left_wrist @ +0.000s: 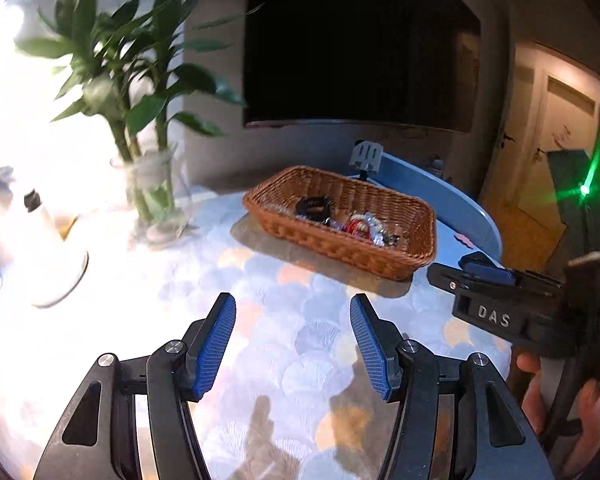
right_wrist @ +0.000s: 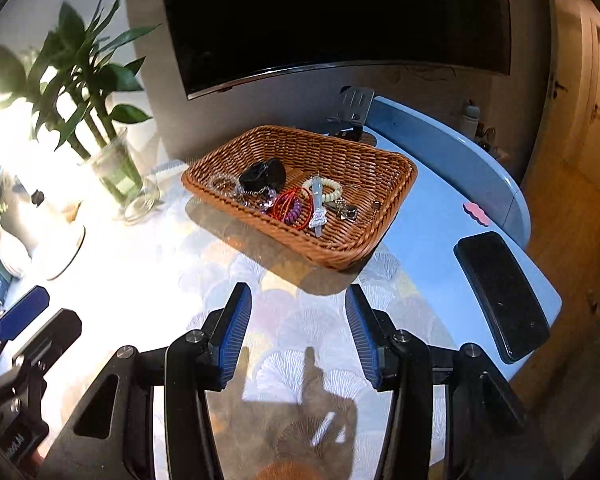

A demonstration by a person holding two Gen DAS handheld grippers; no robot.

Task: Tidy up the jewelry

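Both pairs of jaws stand apart and empty over the desk (right_wrist: 420,248), short of the jewelry.

The left gripper (left_wrist: 292,344) and right gripper (right_wrist: 298,332) hover above the patterned cloth. The wicker basket (right_wrist: 384,160) sits toward the desk's far edge, holding a tangled heap of jewelry (right_wrist: 296,200). Judged risks: lifting one piece may drag its tangled neighbours out, and a wide reach could tip the glass vase (right_wrist: 118,176) or knock the phone (right_wrist: 500,296) off the right edge.

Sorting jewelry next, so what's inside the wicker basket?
The wicker basket holds a cream bead bracelet, red cord, black hair clip and clear bracelet. Anything under the pile is hidden.
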